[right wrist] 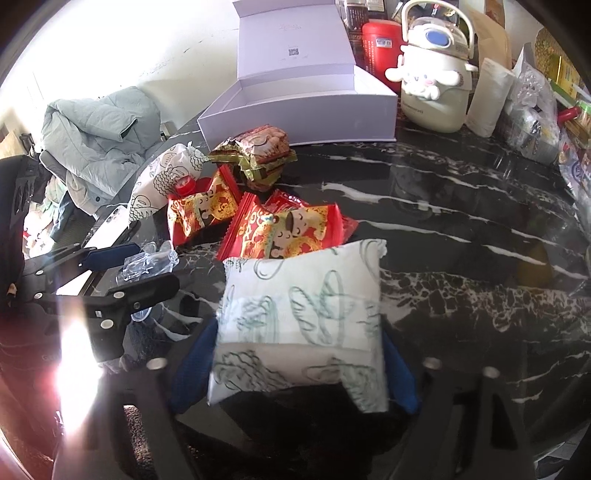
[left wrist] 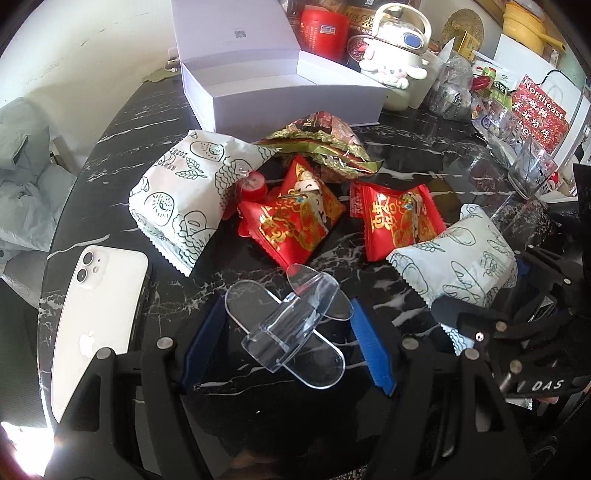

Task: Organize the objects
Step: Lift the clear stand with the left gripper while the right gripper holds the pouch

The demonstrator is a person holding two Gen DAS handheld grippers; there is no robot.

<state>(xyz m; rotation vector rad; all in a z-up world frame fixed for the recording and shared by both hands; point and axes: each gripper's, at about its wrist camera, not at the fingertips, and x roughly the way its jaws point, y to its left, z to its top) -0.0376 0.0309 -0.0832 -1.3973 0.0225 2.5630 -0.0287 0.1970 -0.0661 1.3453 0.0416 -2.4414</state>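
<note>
My left gripper (left wrist: 288,306) holds a clear plastic stand (left wrist: 295,325) between its blue pads, low over the black marble table (left wrist: 424,177). In the right wrist view that left gripper (right wrist: 140,266) shows at the left edge with the clear stand (right wrist: 147,260) in it. My right gripper (right wrist: 299,332) is shut on a white snack packet (right wrist: 303,317) printed with green drawings, its blue pads against both sides. An open white box (right wrist: 295,107) stands at the back. Red snack packets (left wrist: 295,221), a gold-green packet (left wrist: 325,144) and a second white packet (left wrist: 184,192) lie between.
A white phone (left wrist: 99,321) lies at the table's left edge. A cream kettle with a toy figure (right wrist: 432,81), a red tin (left wrist: 323,29) and plastic bags (left wrist: 458,85) crowd the back right. A pale jacket (right wrist: 92,136) is draped beyond the left edge.
</note>
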